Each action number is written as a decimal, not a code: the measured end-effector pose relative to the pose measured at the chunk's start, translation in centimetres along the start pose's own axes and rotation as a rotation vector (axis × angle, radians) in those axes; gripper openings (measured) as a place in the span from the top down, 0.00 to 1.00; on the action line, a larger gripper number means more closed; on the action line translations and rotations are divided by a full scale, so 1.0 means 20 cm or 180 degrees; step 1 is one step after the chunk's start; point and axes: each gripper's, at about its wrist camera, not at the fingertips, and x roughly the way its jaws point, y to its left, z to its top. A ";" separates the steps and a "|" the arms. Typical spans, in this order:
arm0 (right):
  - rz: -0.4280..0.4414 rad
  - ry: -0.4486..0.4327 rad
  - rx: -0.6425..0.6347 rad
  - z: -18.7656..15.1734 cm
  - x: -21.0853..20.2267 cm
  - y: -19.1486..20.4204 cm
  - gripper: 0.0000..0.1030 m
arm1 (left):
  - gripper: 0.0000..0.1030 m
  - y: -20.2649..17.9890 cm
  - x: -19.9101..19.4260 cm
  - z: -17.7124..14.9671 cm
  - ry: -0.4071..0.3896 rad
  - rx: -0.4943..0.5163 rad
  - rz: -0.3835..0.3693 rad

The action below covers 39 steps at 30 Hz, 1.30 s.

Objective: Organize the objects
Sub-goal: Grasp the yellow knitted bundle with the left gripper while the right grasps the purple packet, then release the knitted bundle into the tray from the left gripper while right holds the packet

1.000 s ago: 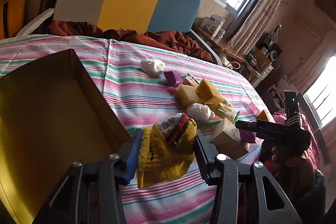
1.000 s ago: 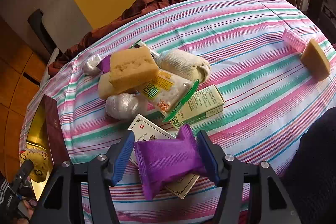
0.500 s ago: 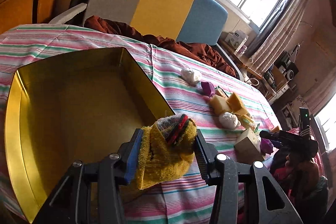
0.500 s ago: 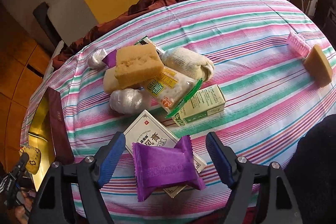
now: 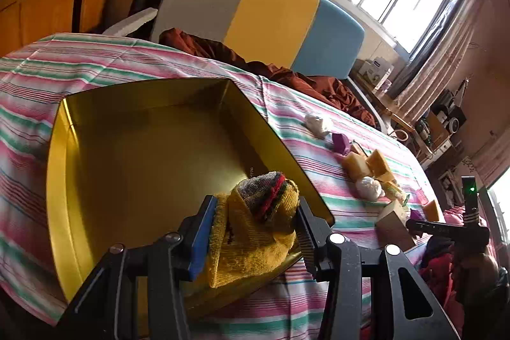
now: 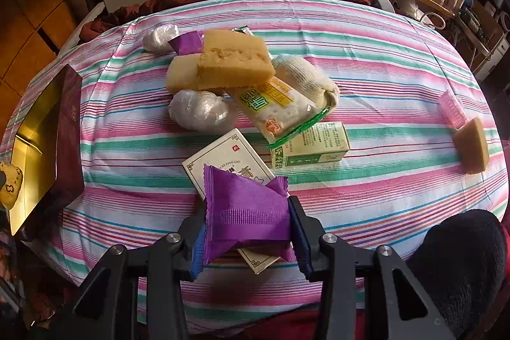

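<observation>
My left gripper is shut on a rolled yellow sock and holds it over the near right corner of the open gold box. My right gripper is shut on a purple packet, held above a white carton near the table's front edge. The gold box with its maroon wall shows at the far left of the right wrist view, with the sock at its near end.
A pile lies mid-table: yellow sponges, a noodle packet, a white sock roll, plastic-wrapped balls, a green carton. A pink brush and sponge wedge lie at the right. A striped chair stands behind.
My left gripper carried the sock left, from over the cloth to over the box. My right gripper opened around the purple packet, then shut on it again.
</observation>
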 end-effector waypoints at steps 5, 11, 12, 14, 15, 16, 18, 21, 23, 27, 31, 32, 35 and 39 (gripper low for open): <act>0.0007 -0.0092 0.0086 0.01 0.00 -0.02 0.57 | 0.53 0.13 -0.01 -0.06 0.0059 0.0060 0.0416; -0.0016 -0.0198 0.0130 0.03 -0.01 -0.02 0.57 | 0.52 0.26 -0.01 -0.13 0.0152 0.0060 0.0800; -0.0021 -0.0205 0.0133 0.03 0.00 -0.02 0.57 | 0.52 0.27 -0.01 -0.14 0.0164 0.0073 0.0852; -0.0012 -0.0224 0.0129 0.03 0.00 -0.02 0.57 | 0.52 0.30 0.00 -0.17 0.0181 0.0085 0.0939; -0.0014 -0.0250 0.0119 0.03 0.00 -0.02 0.57 | 0.51 0.31 0.00 -0.18 0.0189 0.0074 0.0965; -0.0020 -0.0277 0.0106 0.03 -0.01 -0.01 0.57 | 0.50 0.31 0.00 -0.19 0.0199 0.0064 0.0983; -0.0034 -0.0312 0.0081 0.04 -0.02 0.00 0.57 | 0.49 0.33 0.00 -0.20 0.0189 0.0065 0.1026; -0.0005 -0.0402 0.0074 0.05 -0.04 0.02 0.57 | 0.49 0.34 -0.01 -0.22 0.0185 0.0055 0.1088; 0.0021 -0.0486 0.0035 0.06 -0.06 0.05 0.57 | 0.49 0.34 -0.01 -0.23 0.0164 0.0065 0.1080; 0.0076 -0.0634 -0.0044 0.10 -0.09 0.13 0.58 | 0.49 0.34 -0.01 -0.24 0.0147 0.0085 0.1106; 0.0237 -0.0708 -0.0132 0.12 -0.10 0.25 0.57 | 0.47 0.33 -0.02 -0.24 0.0122 0.0044 0.1076; 0.0277 -0.0723 -0.0175 0.12 -0.10 0.28 0.57 | 0.46 0.33 -0.02 -0.24 0.0117 0.0048 0.1077; 0.0389 -0.0736 -0.0331 0.13 -0.09 0.41 0.57 | 0.45 0.32 -0.03 -0.24 0.0113 0.0044 0.1077; 0.0512 -0.0708 -0.0520 0.13 -0.06 0.57 0.58 | 0.44 0.31 -0.06 -0.24 0.0051 0.0022 0.1048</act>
